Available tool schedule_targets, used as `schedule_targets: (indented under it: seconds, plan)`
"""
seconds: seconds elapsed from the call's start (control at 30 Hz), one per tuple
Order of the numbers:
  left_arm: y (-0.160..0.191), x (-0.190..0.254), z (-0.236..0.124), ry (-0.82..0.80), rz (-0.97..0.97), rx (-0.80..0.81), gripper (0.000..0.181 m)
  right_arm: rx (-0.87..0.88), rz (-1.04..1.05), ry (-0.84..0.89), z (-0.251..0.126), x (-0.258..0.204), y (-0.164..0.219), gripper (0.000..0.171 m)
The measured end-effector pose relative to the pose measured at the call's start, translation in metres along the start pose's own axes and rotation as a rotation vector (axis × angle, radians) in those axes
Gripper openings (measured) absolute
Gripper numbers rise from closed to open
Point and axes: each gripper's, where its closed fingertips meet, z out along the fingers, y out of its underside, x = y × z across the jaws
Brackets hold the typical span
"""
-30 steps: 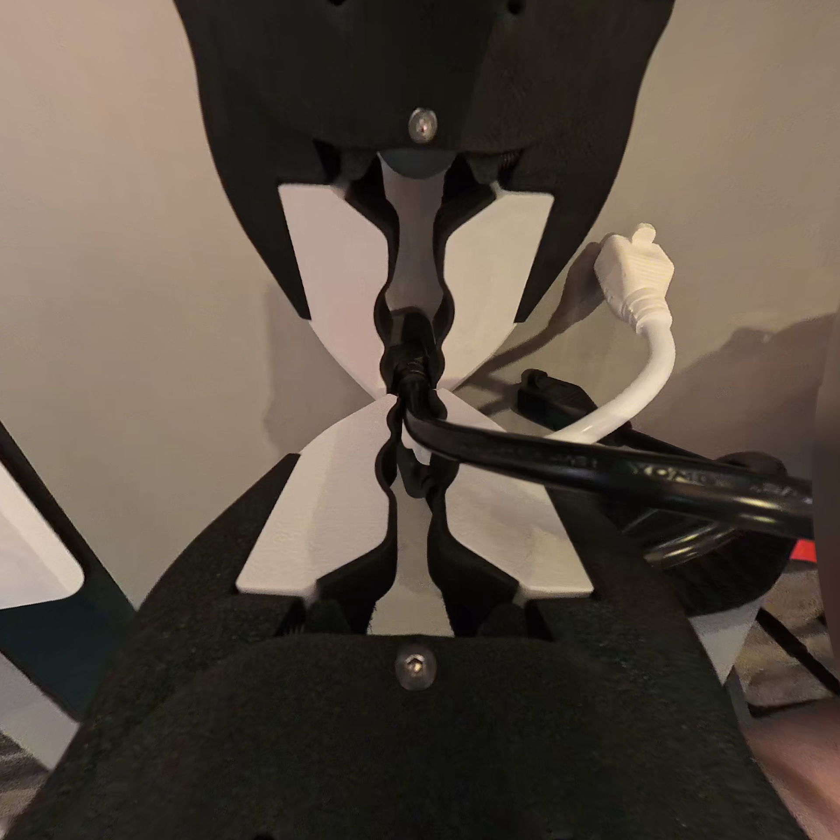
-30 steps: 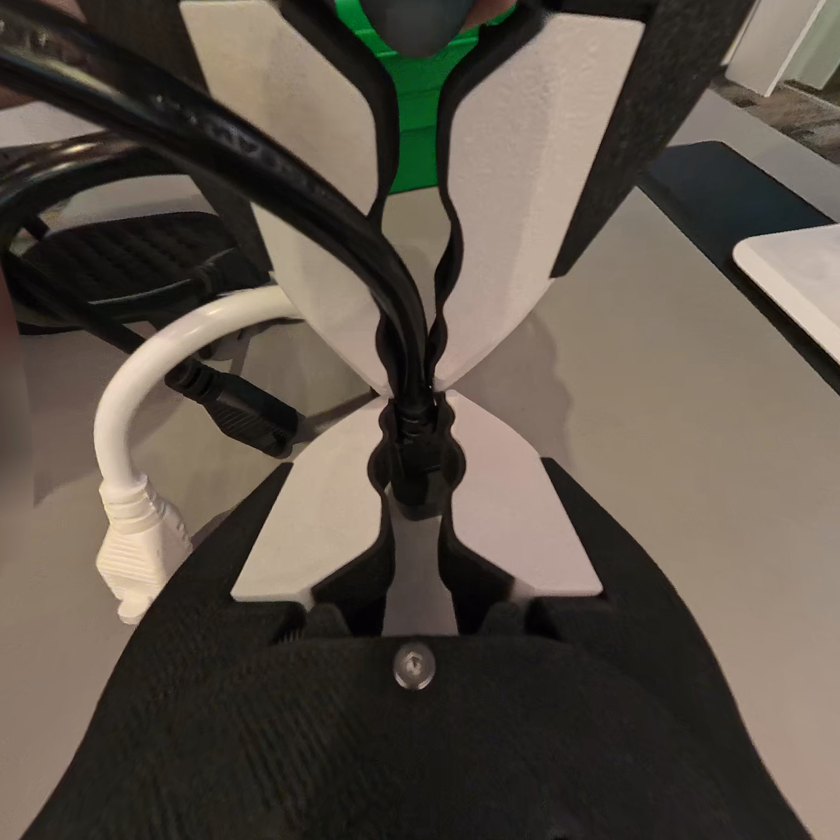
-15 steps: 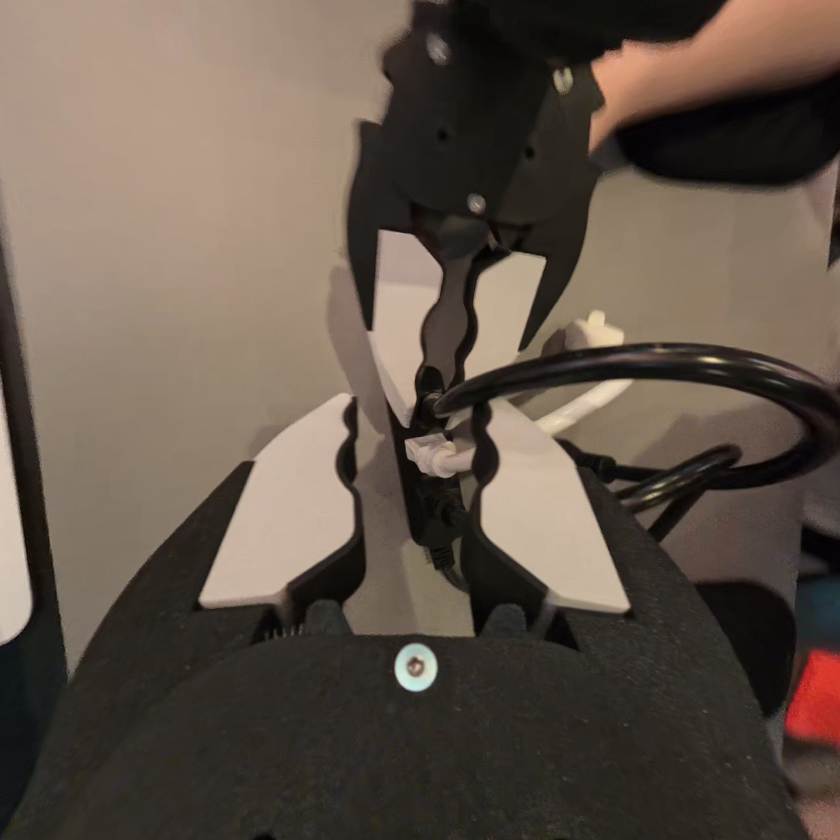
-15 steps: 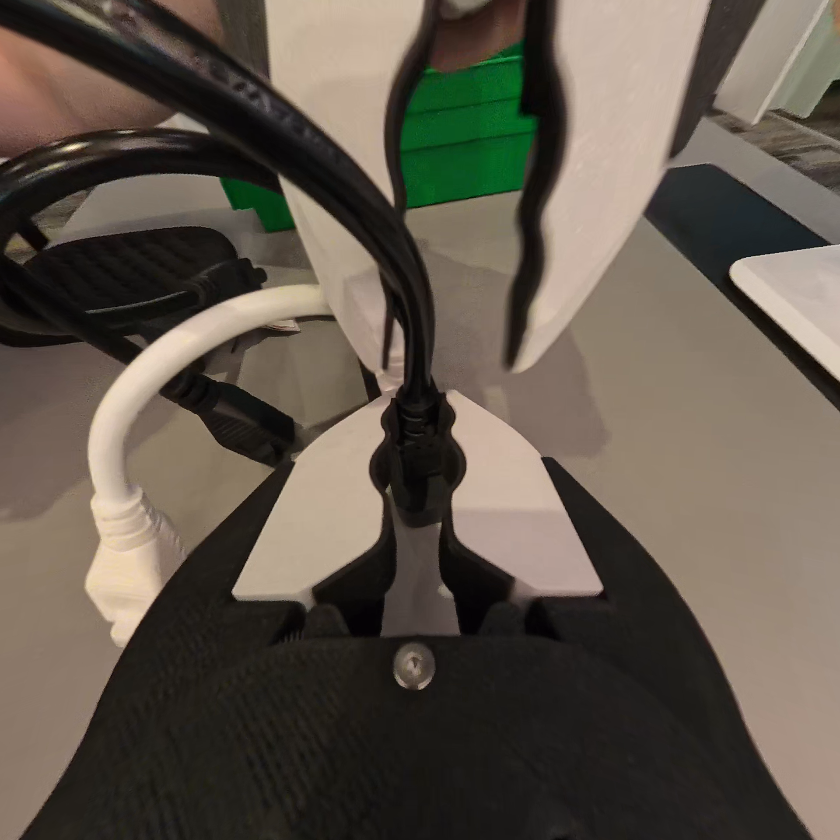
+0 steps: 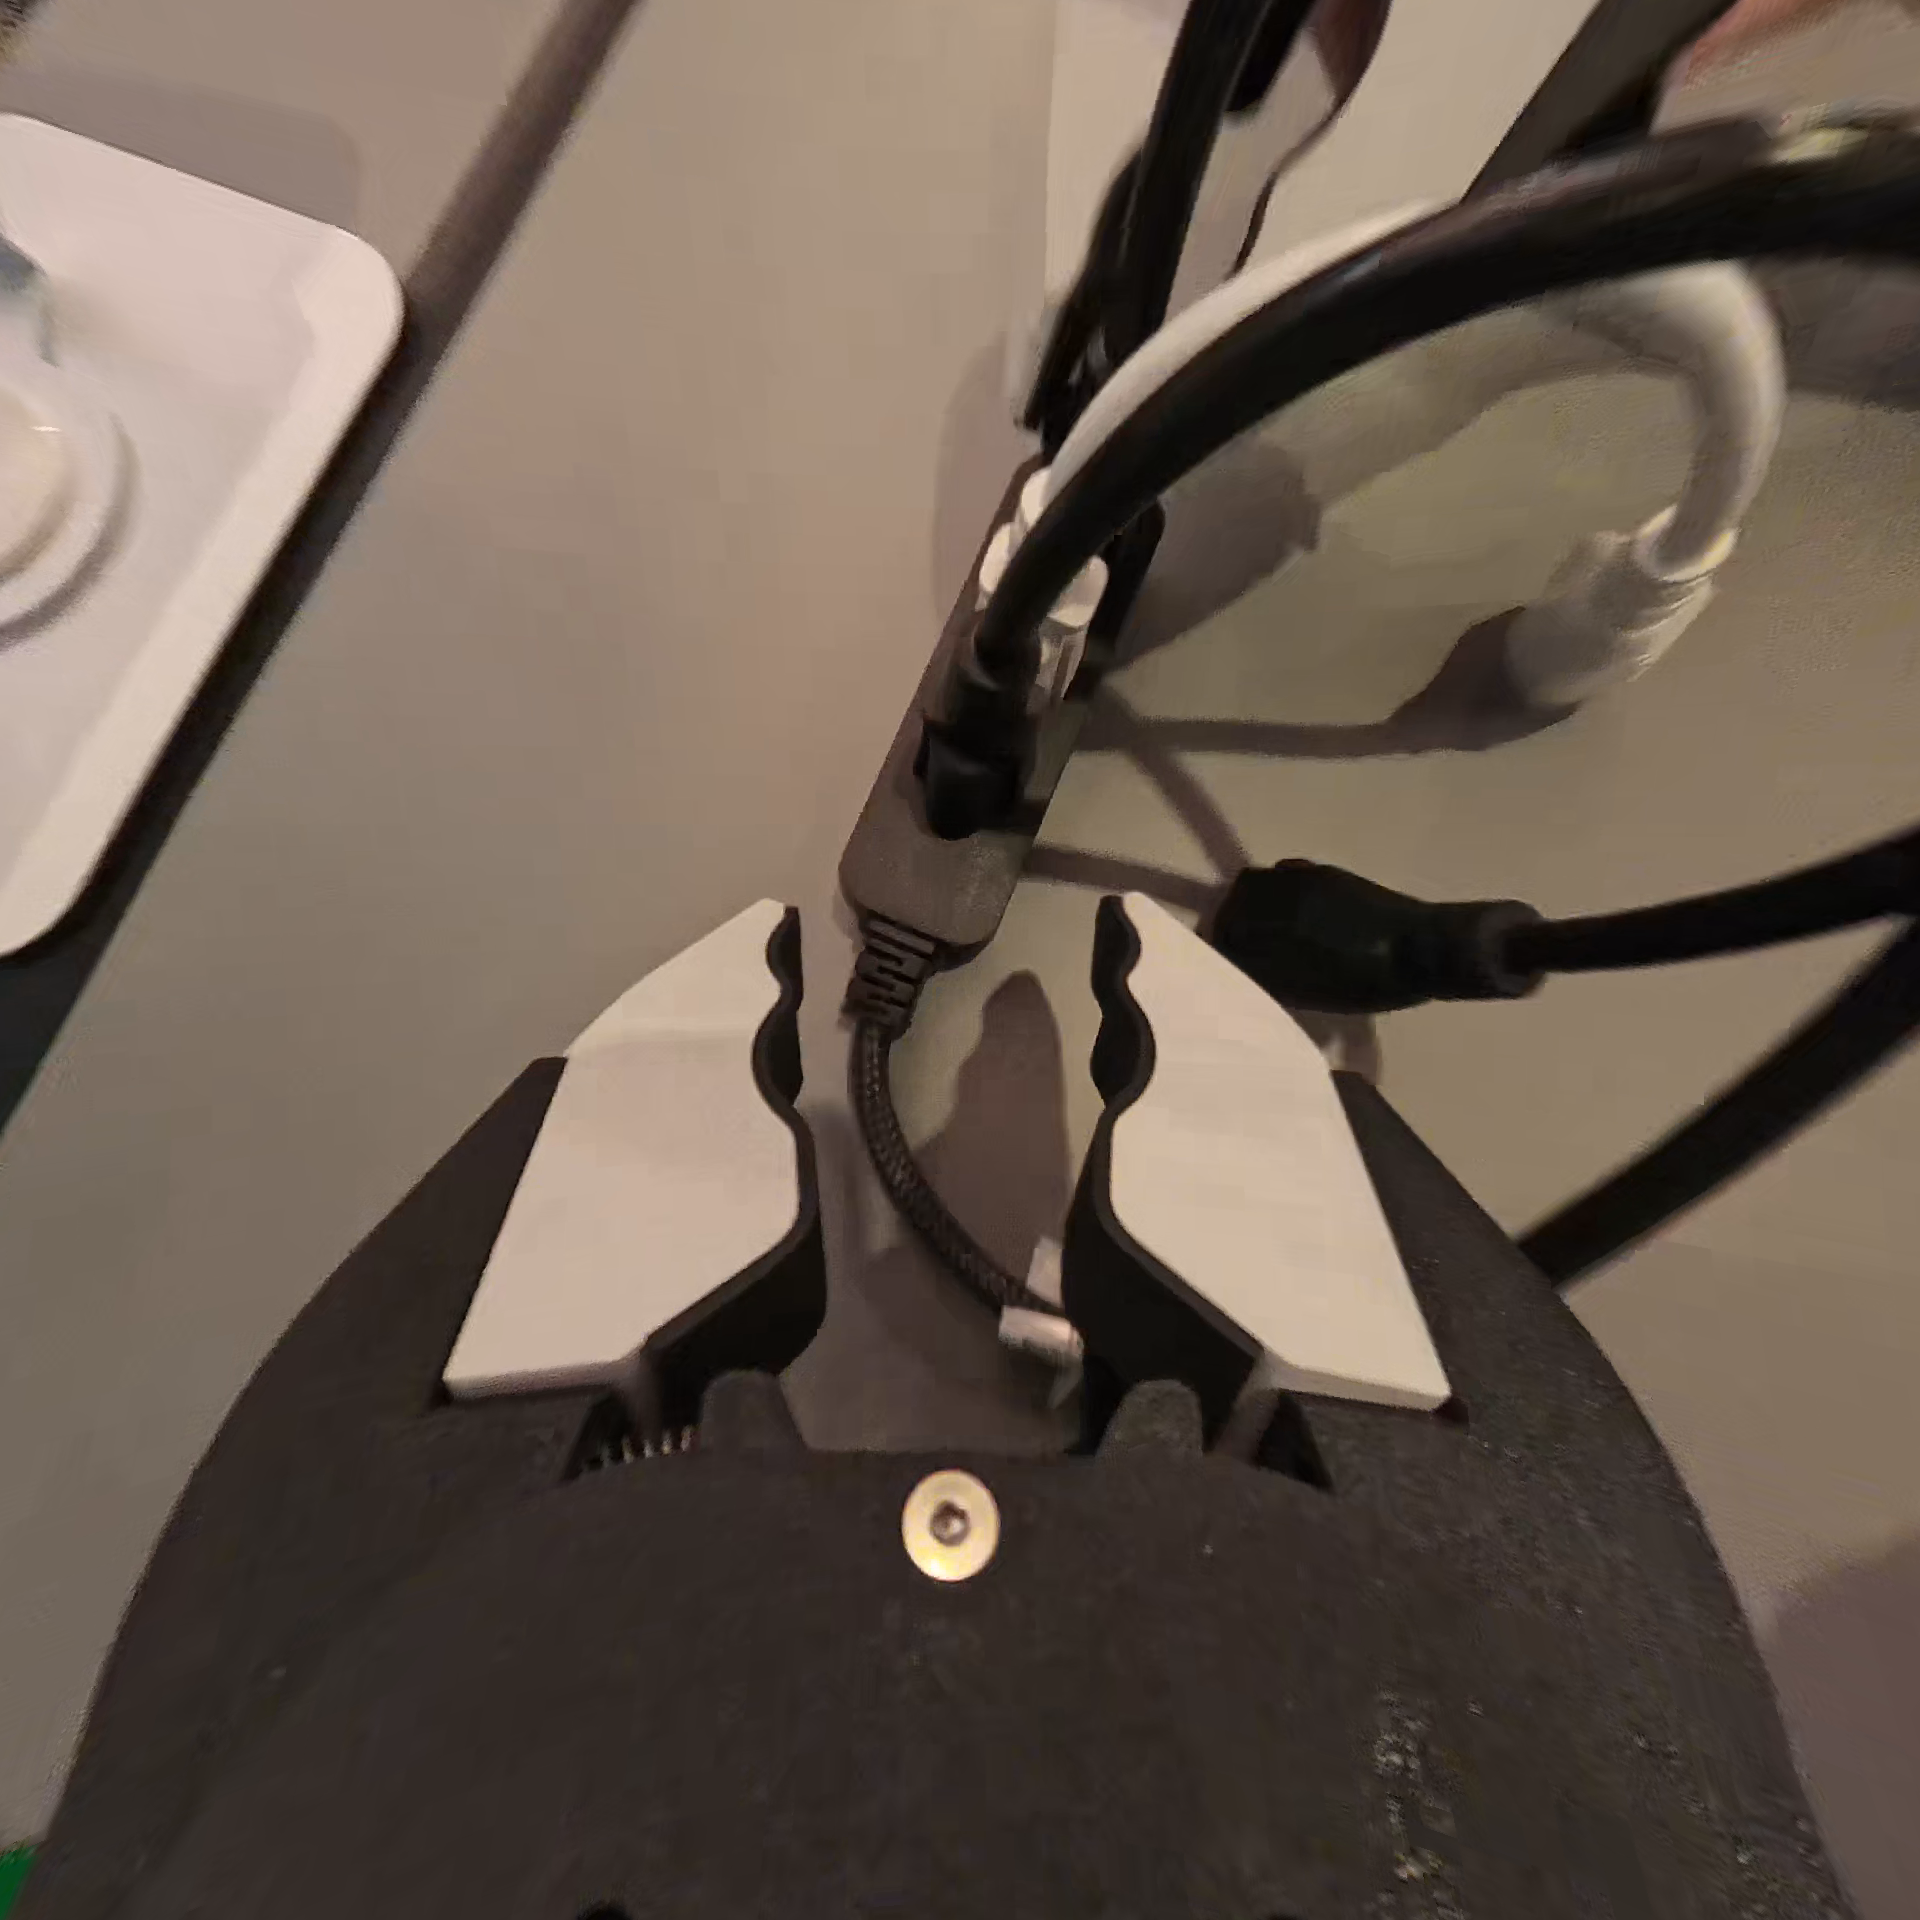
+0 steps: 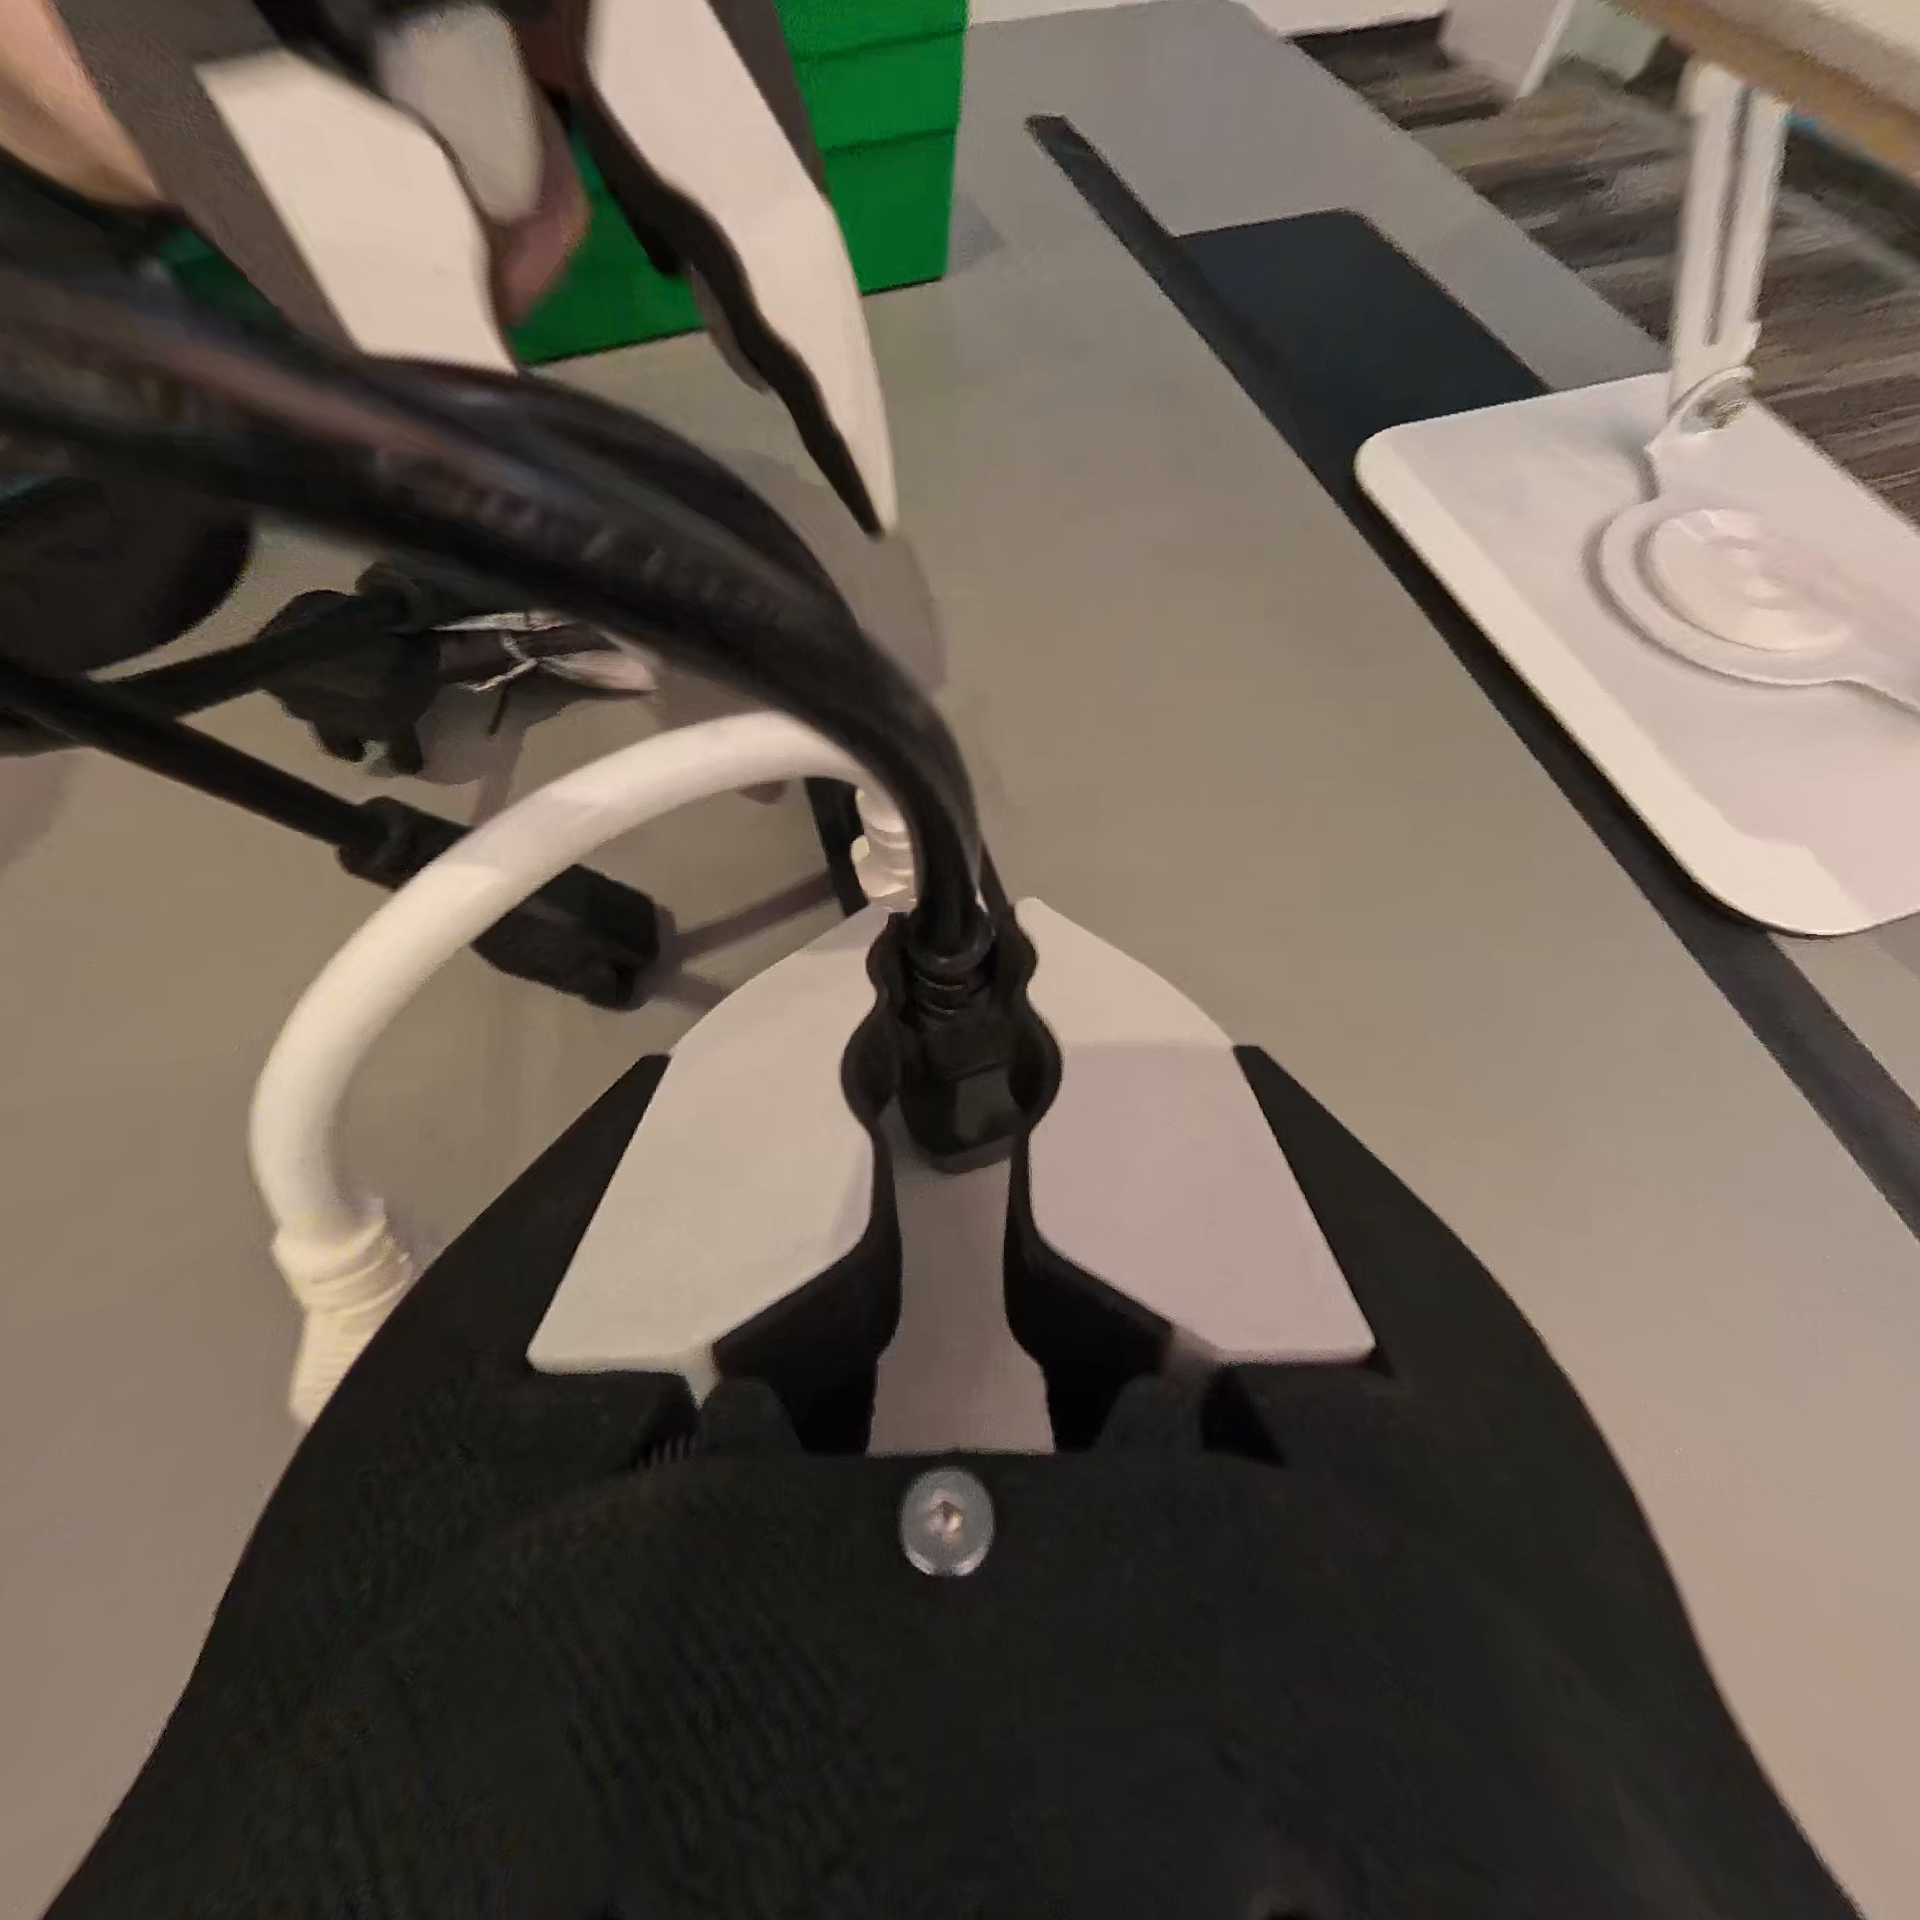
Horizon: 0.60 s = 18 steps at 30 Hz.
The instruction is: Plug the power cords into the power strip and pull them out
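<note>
A slim grey power strip (image 5: pixel 935 873) lies lengthwise ahead of my left gripper (image 5: pixel 945 914), which is open and empty. The strip's braided cable (image 5: pixel 894 1164) runs between the fingers. A black plug (image 5: pixel 956 769) and a white plug (image 5: pixel 1060 623) sit in the strip. My right gripper (image 6: pixel 951 925) is shut on a black plug (image 6: pixel 951 1081) with thick black cords (image 6: pixel 623 540) rising from it. The white cord (image 6: pixel 416 935) loops to a loose white plug (image 6: pixel 332 1299). The left gripper (image 6: pixel 686 436) shows open above in the right wrist view.
A loose black plug (image 5: pixel 1340 935) lies on the grey table (image 5: pixel 520 727) right of the left fingers. A white stand base (image 6: pixel 1662 675) and a dark mat (image 6: pixel 1351 291) are to one side. A green box (image 6: pixel 883 156) stands at the back. Across from one pair of fingers to the other is roughly 8 cm.
My left gripper opened, let go of the black piece both grippers held, and drew back and tilted down. The right gripper stays shut on its plug.
</note>
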Motion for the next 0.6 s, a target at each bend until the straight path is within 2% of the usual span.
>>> schedule_targets:
  seconds: [0.13, 0.2, 0.37, 0.5, 0.6]
  plan:
    - [-0.002, 0.003, 0.029, 0.081, -0.021, 0.056, 0.056, -0.215, -0.114, -0.046, -0.014, 0.005, -0.003, 0.026]
    - [-0.001, -0.005, 0.034, 0.058, -0.001, 0.078, 0.058, -0.339, -0.155, -0.105, -0.015, 0.001, -0.003, 0.017]
    - [0.016, -0.012, 0.045, 0.055, 0.013, 0.052, 0.058, -0.64, -0.209, -0.153, -0.008, -0.001, 0.009, 0.017]
    - [0.019, -0.006, 0.054, 0.077, 0.039, 0.023, 0.047, -0.767, -0.25, -0.137, -0.007, 0.001, 0.012, 0.017]
    - [0.017, -0.005, 0.056, 0.09, 0.035, 0.043, 0.047, -0.844, -0.247, -0.116, -0.007, 0.002, 0.013, 0.017]
